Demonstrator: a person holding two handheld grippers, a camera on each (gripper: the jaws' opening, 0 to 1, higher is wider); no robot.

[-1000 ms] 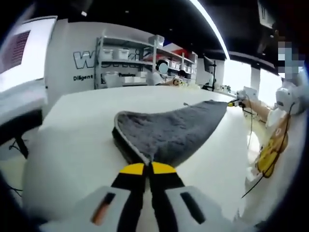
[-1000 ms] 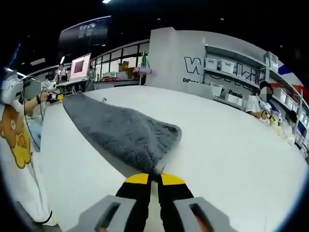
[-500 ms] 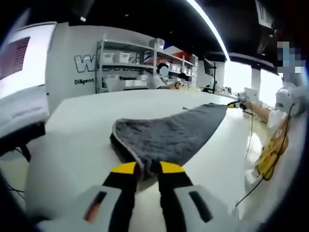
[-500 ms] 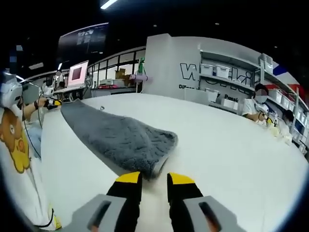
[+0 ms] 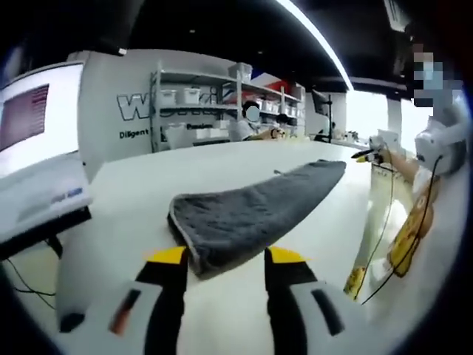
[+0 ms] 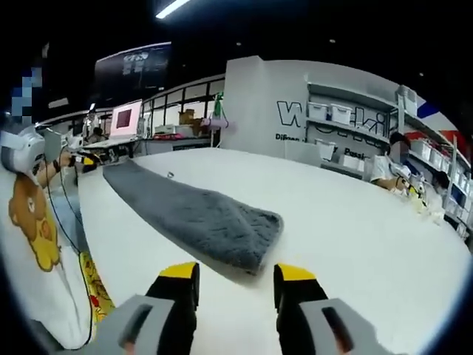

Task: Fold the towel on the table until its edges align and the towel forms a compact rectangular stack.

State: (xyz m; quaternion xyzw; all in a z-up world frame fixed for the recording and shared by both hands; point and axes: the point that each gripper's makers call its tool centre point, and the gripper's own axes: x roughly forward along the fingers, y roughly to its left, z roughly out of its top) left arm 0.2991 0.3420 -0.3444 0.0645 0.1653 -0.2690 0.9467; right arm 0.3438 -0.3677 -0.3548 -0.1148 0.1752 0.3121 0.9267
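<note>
A grey towel [image 5: 251, 211] lies folded in a long strip on the white table [image 5: 140, 185]. Its near end rests just beyond my left gripper [image 5: 224, 257], which is open with nothing between its yellow-tipped jaws. In the right gripper view the same towel [image 6: 199, 218] stretches away to the left, its other end lying just ahead of my right gripper [image 6: 235, 272], also open and holding nothing. Both towel ends lie flat on the table.
A person in a white shirt with a yellow print [image 6: 33, 229] stands at the table's edge, also seen as a person [image 5: 421, 207] in the left gripper view. A monitor [image 5: 37, 111] stands at the left. Shelves with bins [image 6: 347, 118] and a seated person [image 6: 395, 159] are beyond the table.
Both grippers went from shut on the towel's ends to open, letting the ends drop flat on the table, and both have drawn back slightly.
</note>
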